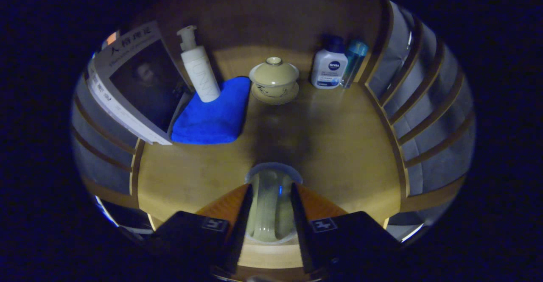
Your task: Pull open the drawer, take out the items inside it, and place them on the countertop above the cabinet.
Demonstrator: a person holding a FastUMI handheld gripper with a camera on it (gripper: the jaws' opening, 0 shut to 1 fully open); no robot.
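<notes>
Gripper (271, 208) clamped on a pale ceramic cup (271, 201) between its fingers, over the countertop (339, 146) short of the lidded teacup (274, 80); placing step, next lower and release.

brightness: pretty dim overall, warm yellowish cast on the bench (339, 146)
light source: seems to come from above and behind, can't tell exactly
shadows: dark soft smudge on the bench just ahead of the claw (271, 214), running toward the lidded cup (274, 78)
glare: faint sheen on the wood near the white bottle (328, 68), nothing blown out
focus: middle is decent, the pale cup (271, 205) the fingers pinch looks soft
distortion: heavy fisheye, side slats (424, 104) bow hard
edges: fade to murk
</notes>
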